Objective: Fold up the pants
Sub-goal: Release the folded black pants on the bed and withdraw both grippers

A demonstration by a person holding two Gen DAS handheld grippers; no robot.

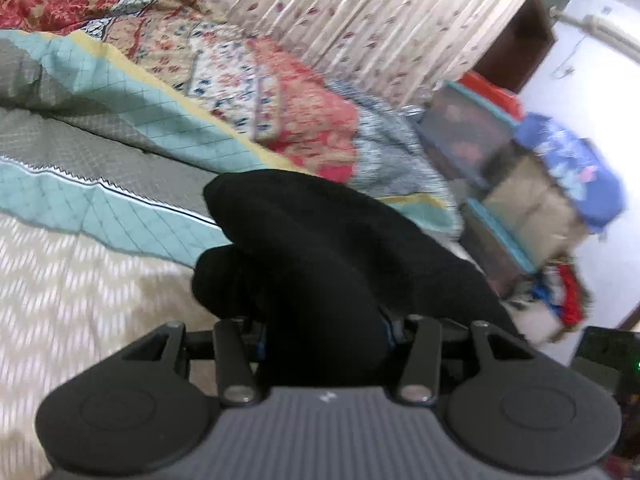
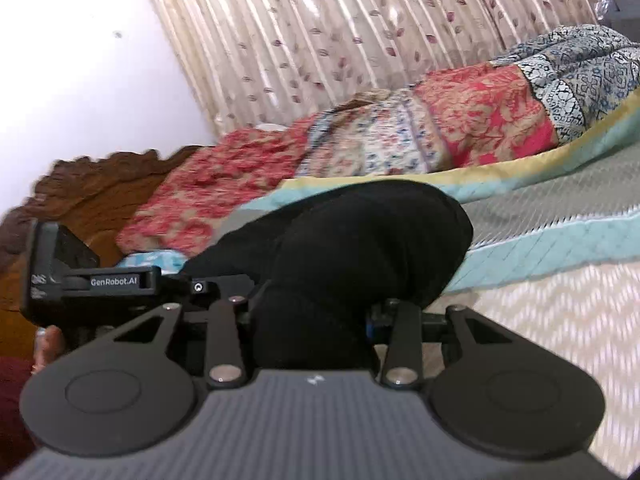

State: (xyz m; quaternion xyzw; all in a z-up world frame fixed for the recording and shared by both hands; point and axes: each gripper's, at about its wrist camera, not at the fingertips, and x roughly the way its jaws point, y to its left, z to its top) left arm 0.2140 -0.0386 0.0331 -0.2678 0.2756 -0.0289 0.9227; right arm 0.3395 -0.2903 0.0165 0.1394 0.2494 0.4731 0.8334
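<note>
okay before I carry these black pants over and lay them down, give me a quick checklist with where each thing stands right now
1. Left gripper clamped on the black pants: ok, cloth bunched between its jaws.
2. Right gripper clamped on the pants: ok, cloth fills its jaws.
3. Pants lifted off the bedspread: cannot tell, the lower cloth is hidden.
4. Legs aligned, no twist: cannot tell, only dark bunches show.
5. Patterned quilt out of the way: ok, it lies along the curtain.

Both wrist cams look along their fingers, close over the bed, tilted slightly down. Shared: bunched black fabric pants [image 1: 320, 248] [image 2: 360, 248], patchwork floral quilt [image 1: 280, 92] [image 2: 440, 128], pleated leaf-print curtain [image 1: 360, 12] [image 2: 340, 40].
</note>
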